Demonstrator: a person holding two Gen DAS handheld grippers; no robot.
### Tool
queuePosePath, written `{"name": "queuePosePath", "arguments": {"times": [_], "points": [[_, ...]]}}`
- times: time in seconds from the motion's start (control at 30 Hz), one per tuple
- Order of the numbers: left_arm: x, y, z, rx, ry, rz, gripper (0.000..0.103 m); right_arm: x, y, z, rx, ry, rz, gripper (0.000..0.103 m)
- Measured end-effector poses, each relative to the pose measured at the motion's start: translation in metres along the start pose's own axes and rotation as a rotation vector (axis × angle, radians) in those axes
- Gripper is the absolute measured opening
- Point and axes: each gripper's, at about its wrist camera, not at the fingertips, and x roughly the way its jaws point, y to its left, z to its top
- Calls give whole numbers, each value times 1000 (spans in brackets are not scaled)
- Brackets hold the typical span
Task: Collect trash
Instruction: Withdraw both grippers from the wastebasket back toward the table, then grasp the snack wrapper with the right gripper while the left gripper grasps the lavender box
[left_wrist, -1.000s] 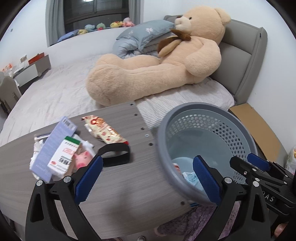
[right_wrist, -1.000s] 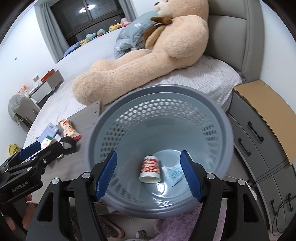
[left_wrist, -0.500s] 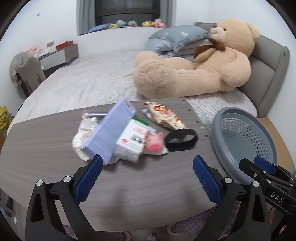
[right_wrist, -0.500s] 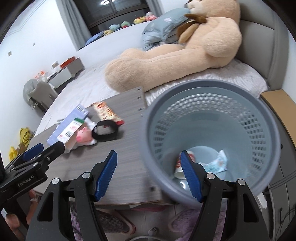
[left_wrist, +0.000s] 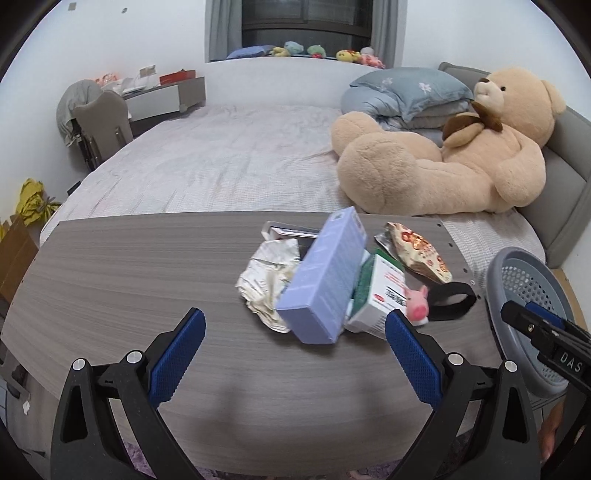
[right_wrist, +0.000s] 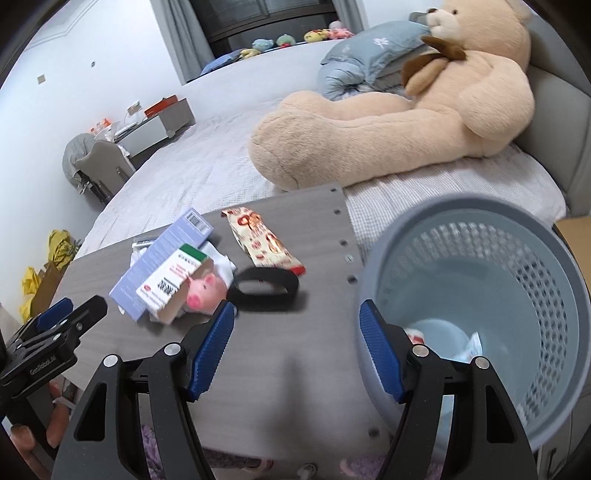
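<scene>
While both tongs (left_wrist: 293, 352) gape, trash (left_wrist: 325, 280) lies just ahead.

Both tools look alike: the left gripper (left_wrist: 295, 356) and right gripper (right_wrist: 297, 349) have matte black angular plastic arms with triangular cut-outs, silver round screw heads at the joints, and ribbed blue pads (left_wrist: 413, 360) lining the fingers. White lettering marks their black sides. Bare skin of a hand (right_wrist: 55, 421) shows underneath.
</scene>
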Motion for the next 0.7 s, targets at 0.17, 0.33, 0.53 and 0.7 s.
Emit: {"name": "queuePosePath", "arguments": {"times": [0.17,0.33,0.53,0.7], "points": [[8,12,8,-22,4,12,96,19,11,24,-66,17,6,68],[16,21,13,-36,10,30,96,46,18,49,-124,52,9,68],[22,28,15,-43,18,37,96,84,26,65,-190,144,18,68],[26,29,14,-45,24,37,96,111,30,71,-220,222,22,68]]}}
